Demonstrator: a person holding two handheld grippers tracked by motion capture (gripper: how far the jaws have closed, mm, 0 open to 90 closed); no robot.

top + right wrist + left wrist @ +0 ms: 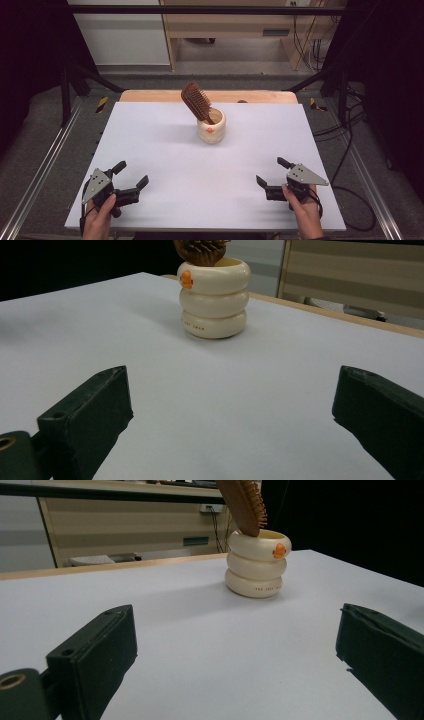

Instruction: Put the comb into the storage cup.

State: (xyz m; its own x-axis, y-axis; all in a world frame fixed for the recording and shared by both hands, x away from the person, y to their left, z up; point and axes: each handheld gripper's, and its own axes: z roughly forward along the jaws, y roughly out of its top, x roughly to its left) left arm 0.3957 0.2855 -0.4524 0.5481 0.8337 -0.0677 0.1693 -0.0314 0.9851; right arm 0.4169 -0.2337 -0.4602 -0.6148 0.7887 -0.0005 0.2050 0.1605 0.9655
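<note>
A cream ringed cup (211, 126) with an orange mark stands at the far middle of the white table (165, 150). A brown wooden hairbrush (196, 101) stands in it, handle down, leaning to the left. The cup (257, 563) and brush (244, 502) appear ahead in the left gripper view, and the cup (214, 296) and brush (201, 250) in the right gripper view. My left gripper (131, 174) rests open near the front left corner. My right gripper (272, 171) rests open near the front right. Nothing lies between either pair of jaws.
A wooden strip (150, 96) borders the table's far edge. Beyond it stand a wooden desk (240, 25) and a white cabinet (120, 35). Cables (345, 125) trail on the floor at the right. Metal rails (35, 175) run along both sides.
</note>
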